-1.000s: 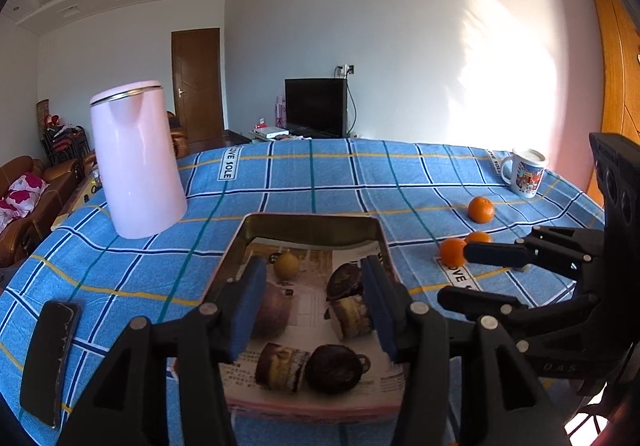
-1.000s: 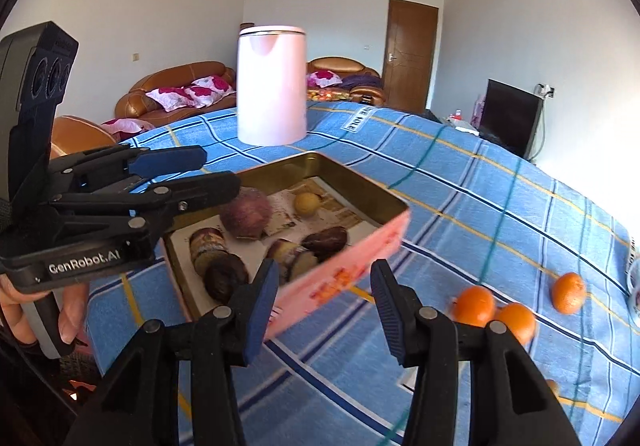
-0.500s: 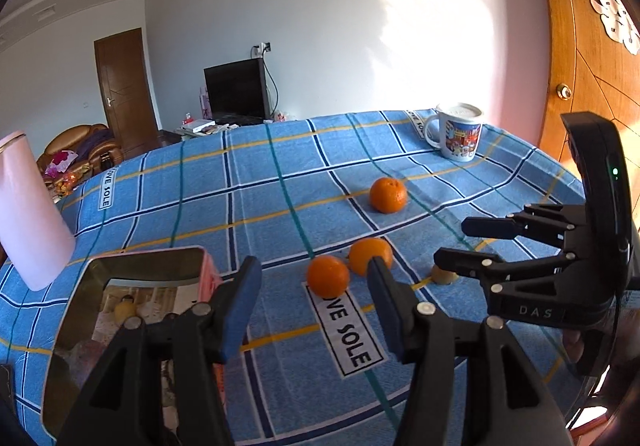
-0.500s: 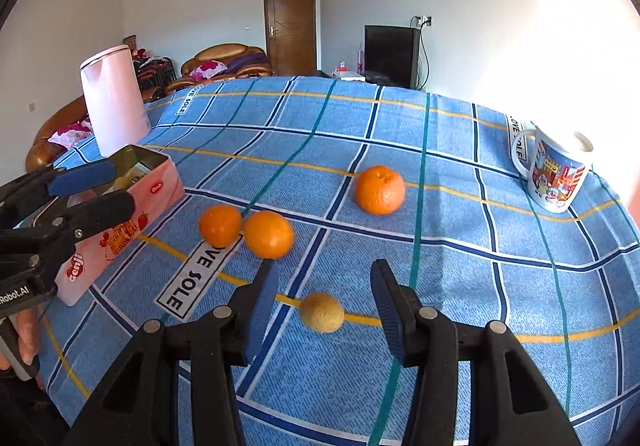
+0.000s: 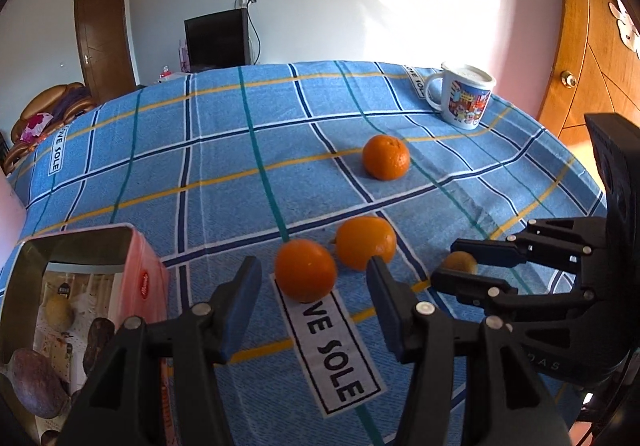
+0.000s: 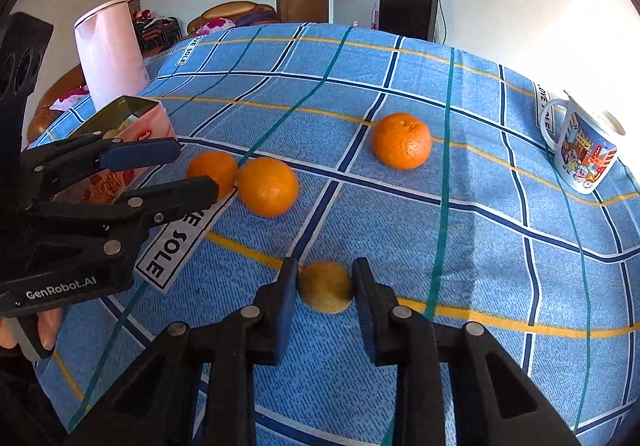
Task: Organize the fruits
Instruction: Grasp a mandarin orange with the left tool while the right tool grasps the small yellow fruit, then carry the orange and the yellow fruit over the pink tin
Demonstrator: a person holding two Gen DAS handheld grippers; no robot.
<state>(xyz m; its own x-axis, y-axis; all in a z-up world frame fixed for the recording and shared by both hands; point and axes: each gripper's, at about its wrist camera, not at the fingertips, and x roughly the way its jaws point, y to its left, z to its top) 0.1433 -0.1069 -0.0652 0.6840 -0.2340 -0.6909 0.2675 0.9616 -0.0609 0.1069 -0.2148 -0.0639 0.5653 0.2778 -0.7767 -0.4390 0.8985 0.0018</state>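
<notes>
- Fingers of the right gripper (image 6: 325, 288) are clenched on a small yellow fruit (image 6: 325, 292) that sits on the cloth (image 6: 460, 246); the right wrist view shows both pads against its sides, while the left wrist view shows that fruit (image 5: 460, 261) only partly, tucked between the black fingers.
- Left gripper (image 5: 314, 288) stands released, its pads flanking the nearest orange (image 5: 306, 270) without touching it.
- A second orange (image 5: 366, 248) sits just beside the first, seemingly touching it in the right wrist view; a third orange (image 6: 402, 141) lies well apart, farther back.
- Only the left wrist view looks into the pink tin (image 5: 140, 278): a purple fruit (image 5: 34, 382), a small yellow one and dark pieces lie on printed paper.
- Only the right wrist view shows the pink kettle (image 6: 110, 54) behind the tin, and a thumb low at the left edge under the left gripper.
- Readable writing: "GenRobot.AI" on the left gripper body, "SOLE" on a white cloth label (image 5: 332, 350); the tin's red logo is too small to read.
- A picture mug (image 6: 580, 150) stands far right.
- Blue plaid cloth covers the table; beyond are a television, brown doors, a sofa and sunlit white walls.
</notes>
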